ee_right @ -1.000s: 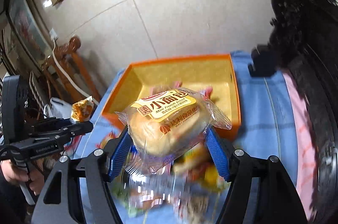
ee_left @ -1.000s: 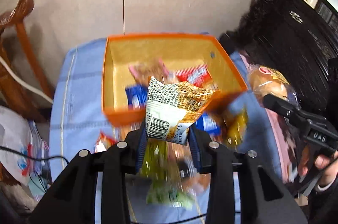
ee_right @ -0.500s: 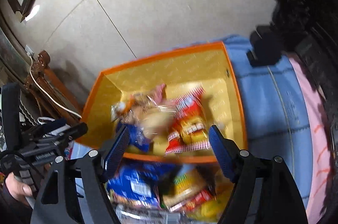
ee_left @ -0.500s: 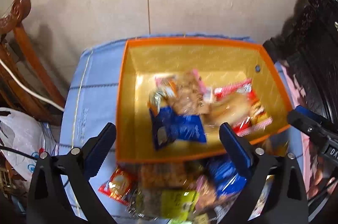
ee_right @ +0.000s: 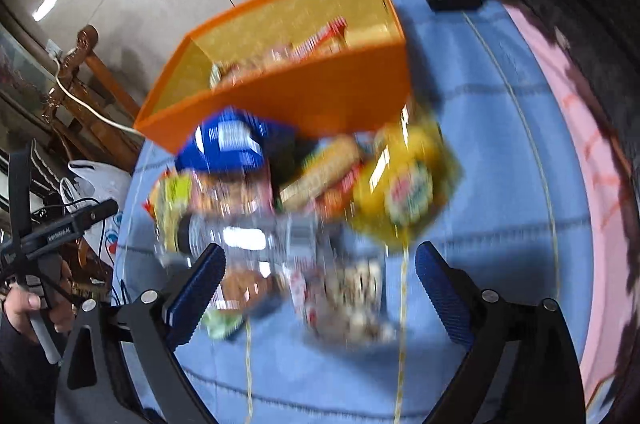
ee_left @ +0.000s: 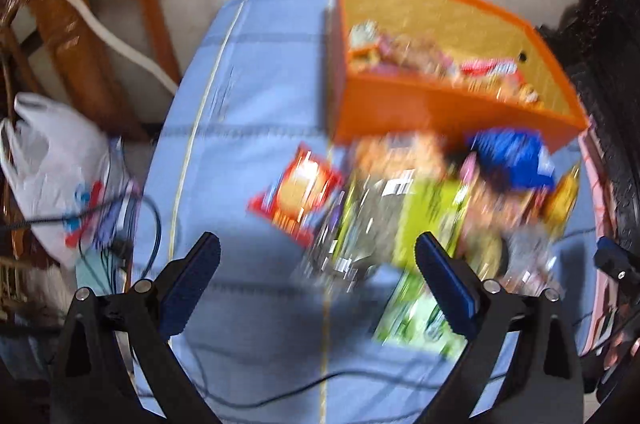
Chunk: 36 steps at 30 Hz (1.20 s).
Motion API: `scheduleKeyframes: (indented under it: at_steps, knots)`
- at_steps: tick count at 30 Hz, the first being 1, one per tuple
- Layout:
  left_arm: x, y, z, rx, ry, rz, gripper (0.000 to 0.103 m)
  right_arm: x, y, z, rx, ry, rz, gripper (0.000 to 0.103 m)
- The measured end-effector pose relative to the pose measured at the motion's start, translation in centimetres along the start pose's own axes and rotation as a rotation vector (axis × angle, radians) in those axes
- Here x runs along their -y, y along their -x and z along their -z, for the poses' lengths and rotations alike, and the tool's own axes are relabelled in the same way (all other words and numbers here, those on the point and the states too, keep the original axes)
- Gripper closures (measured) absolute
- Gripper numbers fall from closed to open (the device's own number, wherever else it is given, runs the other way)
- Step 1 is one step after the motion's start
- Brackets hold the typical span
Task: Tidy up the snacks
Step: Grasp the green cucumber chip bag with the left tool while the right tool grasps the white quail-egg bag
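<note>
An orange box (ee_left: 440, 111) with several snack packets inside stands on a blue cloth (ee_left: 248, 103); it also shows in the right wrist view (ee_right: 320, 95). A blurred pile of loose snacks lies in front of it: a red packet (ee_left: 298, 191), a green packet (ee_left: 424, 216), a blue packet (ee_right: 228, 143) and a yellow packet (ee_right: 404, 191). My left gripper (ee_left: 318, 276) is open and empty above the pile's left side. My right gripper (ee_right: 320, 284) is open and empty above the pile's near side.
A wooden chair (ee_left: 80, 35) and a white plastic bag (ee_left: 52, 163) with cables are left of the table. Dark carved furniture (ee_right: 580, 3) is on the right. The left gripper's handle and hand (ee_right: 48, 236) show in the right wrist view.
Both grippers let go of their packets into the orange box, opened, then pulled back toward me. They now sit over the loose pile in front of the box.
</note>
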<state>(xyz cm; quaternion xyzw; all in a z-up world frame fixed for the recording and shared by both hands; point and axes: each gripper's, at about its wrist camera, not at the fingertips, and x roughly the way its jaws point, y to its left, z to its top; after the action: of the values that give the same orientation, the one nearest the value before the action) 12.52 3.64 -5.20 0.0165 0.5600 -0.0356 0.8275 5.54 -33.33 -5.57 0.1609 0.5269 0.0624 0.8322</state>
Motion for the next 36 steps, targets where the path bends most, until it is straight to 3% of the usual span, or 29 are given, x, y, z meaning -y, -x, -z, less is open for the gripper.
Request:
scheduleKeyframes:
  at_steps: [9, 16, 22, 24, 25, 36]
  knots:
    - [0.3, -2.1, 6.4, -0.113, -0.045, -0.006, 0.007, -0.7, -1.1, 4.7, -0.081, 0.019, 0.04, 0.007]
    - [2.4, -1.8, 7.7, -0.127, -0.118, -0.008, 0.007, -1.7, -3.9, 5.5, -0.135, 0.113, 0.138, 0.007]
    - [2.6, -1.7, 8.2, -0.145, -0.112, -0.009, 0.007, -2.0, -7.5, 4.5, -0.18, 0.19, 0.214, 0.007]
    - [2.8, -1.7, 8.2, -0.148, -0.112, -0.006, 0.007, -1.9, -8.1, 4.3, -0.19, 0.19, 0.192, 0.021]
    - [2.8, -1.9, 8.2, -0.152, -0.111, -0.001, 0.007, -1.9, -8.1, 4.3, -0.192, 0.188, 0.186, 0.043]
    - [6.8, -3.8, 9.3, -0.202, -0.176, 0.056, 0.007, -0.7, -1.4, 7.0, -0.159, 0.14, 0.049, 0.046]
